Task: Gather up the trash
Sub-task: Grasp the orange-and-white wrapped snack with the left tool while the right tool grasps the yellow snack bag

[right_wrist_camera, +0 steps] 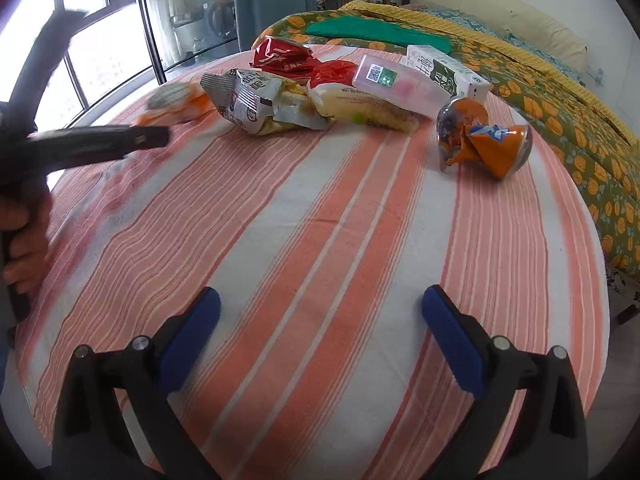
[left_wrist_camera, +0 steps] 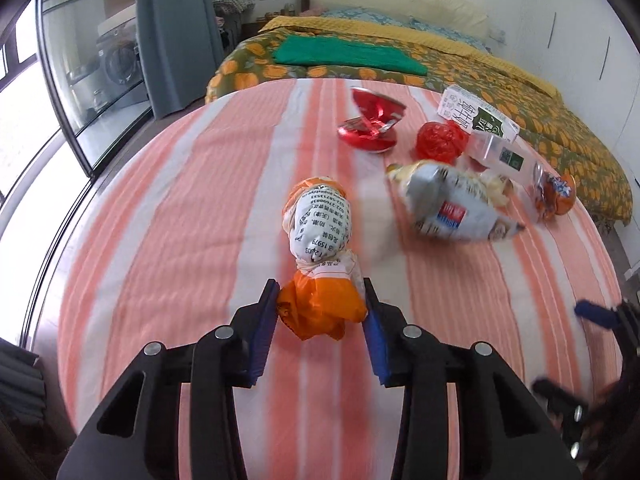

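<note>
My left gripper (left_wrist_camera: 320, 296) is shut on the orange end of a knotted orange-and-white plastic bag (left_wrist_camera: 320, 236) lying on the striped tablecloth (left_wrist_camera: 180, 220). Beyond it lie a silver snack bag (left_wrist_camera: 448, 200), a red foil wrapper (left_wrist_camera: 370, 124), a red crumpled bag (left_wrist_camera: 438, 140), a clear plastic box (left_wrist_camera: 504, 158), a milk carton (left_wrist_camera: 476, 114) and a crushed orange can (left_wrist_camera: 556, 196). My right gripper (right_wrist_camera: 320, 300) is open and empty over bare cloth, short of the crushed can (right_wrist_camera: 486, 140) and the snack bag (right_wrist_camera: 256, 100). The left gripper and the bag (right_wrist_camera: 176, 102) show blurred in the right wrist view.
The round table (right_wrist_camera: 520, 280) ends close on the right. A bed with a flowered cover (left_wrist_camera: 520, 92) and a green cloth (left_wrist_camera: 344, 54) stands behind it. Windows and a glass door (left_wrist_camera: 80, 72) are on the left.
</note>
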{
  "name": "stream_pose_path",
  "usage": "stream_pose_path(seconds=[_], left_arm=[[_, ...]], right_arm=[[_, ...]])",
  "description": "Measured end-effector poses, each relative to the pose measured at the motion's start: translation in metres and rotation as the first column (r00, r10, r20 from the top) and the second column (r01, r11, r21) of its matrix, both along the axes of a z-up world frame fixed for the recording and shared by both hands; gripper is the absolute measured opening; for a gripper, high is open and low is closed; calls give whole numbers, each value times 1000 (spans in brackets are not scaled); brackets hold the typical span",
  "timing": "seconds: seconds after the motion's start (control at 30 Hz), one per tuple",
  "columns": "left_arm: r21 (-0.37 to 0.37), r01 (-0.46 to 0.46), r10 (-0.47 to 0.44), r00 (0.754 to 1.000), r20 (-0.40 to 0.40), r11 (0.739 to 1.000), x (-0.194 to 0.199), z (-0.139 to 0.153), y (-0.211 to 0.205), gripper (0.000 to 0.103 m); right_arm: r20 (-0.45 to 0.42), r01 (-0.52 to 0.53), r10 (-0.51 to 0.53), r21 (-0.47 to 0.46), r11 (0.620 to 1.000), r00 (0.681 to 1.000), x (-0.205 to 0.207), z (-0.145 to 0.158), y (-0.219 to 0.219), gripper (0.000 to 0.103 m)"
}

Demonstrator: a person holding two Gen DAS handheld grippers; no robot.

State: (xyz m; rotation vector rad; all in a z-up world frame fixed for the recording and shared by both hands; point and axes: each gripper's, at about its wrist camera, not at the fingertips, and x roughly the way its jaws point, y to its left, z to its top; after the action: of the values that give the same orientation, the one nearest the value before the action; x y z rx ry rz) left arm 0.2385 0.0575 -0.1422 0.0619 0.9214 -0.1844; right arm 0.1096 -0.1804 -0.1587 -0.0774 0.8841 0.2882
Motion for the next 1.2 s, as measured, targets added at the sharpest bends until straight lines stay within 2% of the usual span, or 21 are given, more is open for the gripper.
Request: stream_pose_path(seconds=[0.07, 0.17, 0.23, 0.33, 0.43, 0.5, 0.63, 0.8, 1.07, 1.13, 1.2], left_arm=[[-20, -2, 2, 1000, -9, 1000, -13, 0, 12, 43], [-38, 12, -13, 1000, -26, 999, -25, -4, 18, 52], [-32, 25, -26, 999, -29, 999, -27, -7, 15, 67], [-21, 25, -25, 999, -27, 999, -24, -12, 10, 77], [1, 19, -19, 999, -33, 1000, -18, -16, 5, 83], [47, 23, -22, 999, -25, 999, -17, -19, -1, 86], [40, 8, -7, 999, -34, 999, -14, -20, 3, 93], [51, -9, 11, 999, -40, 999, -12, -22, 2, 97], [48, -9, 11, 999, -40, 999, -11, -22, 3, 97], [48, -9, 10, 999, -40, 999, -11, -22, 4, 97], [48, -8, 10, 999, -40, 999, -11, -22, 3, 97]], right_arm=[[0, 0, 0, 0, 1000, 1000, 0, 0, 0, 97], [0, 0, 0, -1, 1000, 1000, 0, 0, 0, 97], [0, 0, 0, 0, 1000, 1000, 0, 0, 0, 97], [0, 0, 0, -1, 1000, 1000, 0, 0, 0, 97], [0, 0, 0, 0, 1000, 1000, 0, 0, 0, 97], [0, 0, 0, -1, 1000, 1000, 0, 0, 0, 97], [0, 1, -1, 0, 1000, 1000, 0, 0, 0, 97], [0, 1, -1, 0, 1000, 1000, 0, 0, 0, 98], [-25, -6, 6, 12, 1000, 1000, 5, 2, -2, 98], [-62, 2, 3, 69, 998, 998, 17, 12, -3, 98], [-76, 40, -29, 152, 988, 997, 38, 35, -4, 98]])
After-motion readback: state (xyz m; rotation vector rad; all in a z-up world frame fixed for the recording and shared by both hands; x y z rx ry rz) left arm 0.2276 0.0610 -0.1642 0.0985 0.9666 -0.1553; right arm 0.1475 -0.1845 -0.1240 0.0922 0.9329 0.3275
